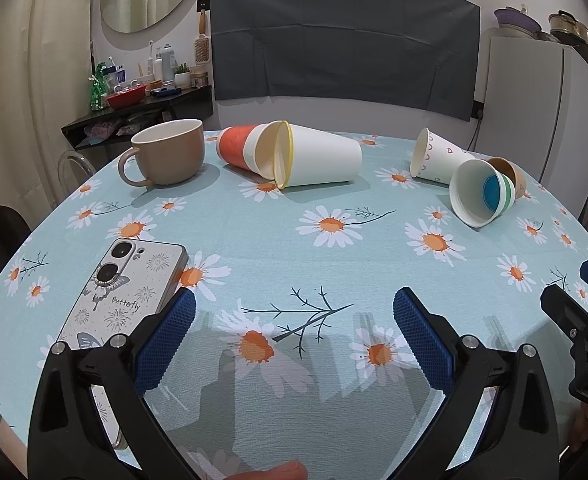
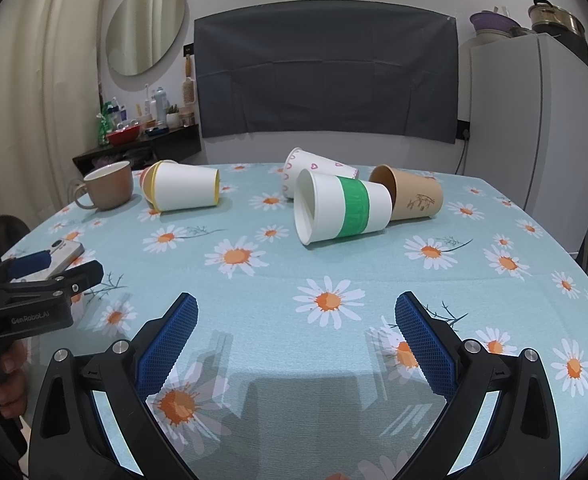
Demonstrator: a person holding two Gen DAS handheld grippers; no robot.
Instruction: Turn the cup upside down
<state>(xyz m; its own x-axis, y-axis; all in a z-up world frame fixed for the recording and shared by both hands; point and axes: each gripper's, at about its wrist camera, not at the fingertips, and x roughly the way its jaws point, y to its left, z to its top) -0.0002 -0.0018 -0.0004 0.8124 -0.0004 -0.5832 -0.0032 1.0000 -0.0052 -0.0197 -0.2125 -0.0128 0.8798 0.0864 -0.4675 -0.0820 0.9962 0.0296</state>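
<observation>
The left gripper [image 1: 294, 308] hangs low over the daisy-print tablecloth [image 1: 253, 232] with its blue pads spread wide and nothing between them. Well ahead of its jaws, and a little to the left of their centre line, a white cup with a yellow rim [image 1: 318, 158] lies on its side, base pointing right, its mouth touching an orange-banded cup [image 1: 235, 146] that lies mouth to mouth with it. Further left of the jaws a brown mug [image 1: 171, 152] stands upright, handle toward the camera. Just beside the left finger a phone [image 1: 129, 288] lies face down (its case reads "Butterfly").

The right gripper [image 2: 296, 308] is likewise wide open and holds nothing. Straight ahead of its jaws, a touch to the right, a white cup with a green band [image 2: 342, 210] lies on its side with the mouth turned left; it is the nearest cup to these jaws, yet well apart from them. Behind it lie a heart-patterned cup [image 2: 314, 168] and, touching its base end, a brown paper cup [image 2: 412, 196], both tipped over. The left gripper shows at the left edge of the right wrist view, near the phone.
</observation>
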